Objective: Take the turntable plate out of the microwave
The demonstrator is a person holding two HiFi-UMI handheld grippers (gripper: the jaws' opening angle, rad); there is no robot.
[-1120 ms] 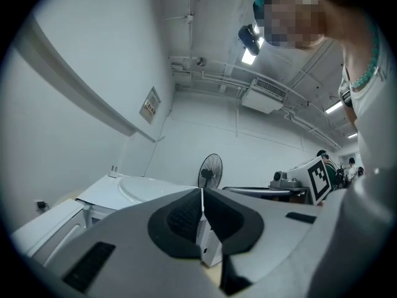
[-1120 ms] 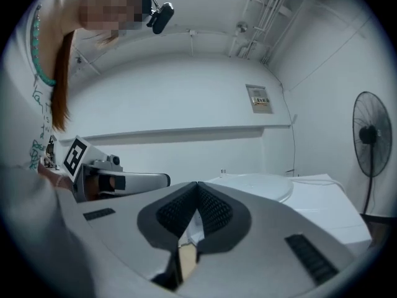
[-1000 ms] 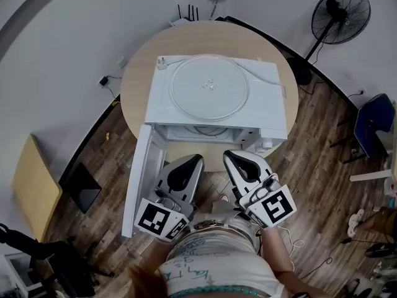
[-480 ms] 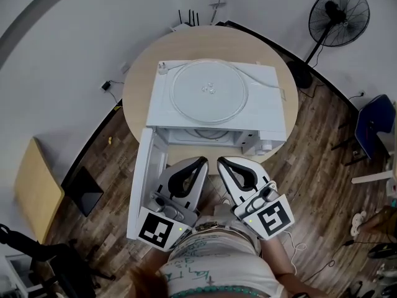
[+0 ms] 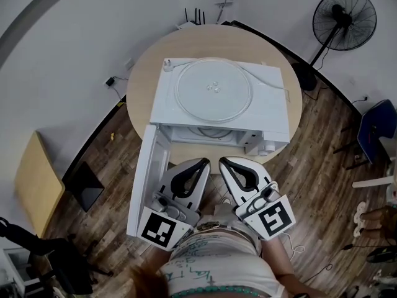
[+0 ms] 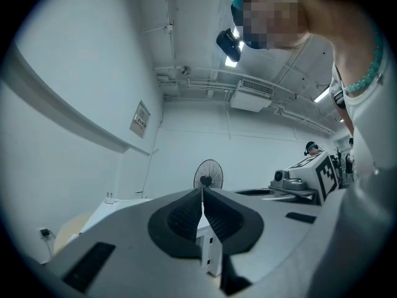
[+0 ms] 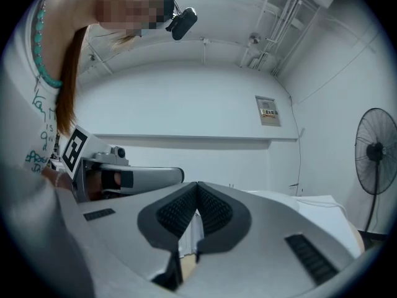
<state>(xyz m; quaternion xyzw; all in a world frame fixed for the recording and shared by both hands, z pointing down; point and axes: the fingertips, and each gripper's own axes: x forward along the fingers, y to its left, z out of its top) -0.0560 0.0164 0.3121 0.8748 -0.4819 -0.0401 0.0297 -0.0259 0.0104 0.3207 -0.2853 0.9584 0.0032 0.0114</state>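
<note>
The turntable plate (image 5: 214, 90) is lying flat on top of the microwave (image 5: 273, 113), at twelve o'clock from both grippers — already out of the cavity. The left gripper (image 5: 200, 163) and right gripper (image 5: 224, 162) are hovering side by side, jaws closed on nothing. Finishing well is likely calling for holding them level and clear of the plate. The open door (image 5: 144, 179) is crowding nine o'clock — three o'clock is offering open room.
</note>
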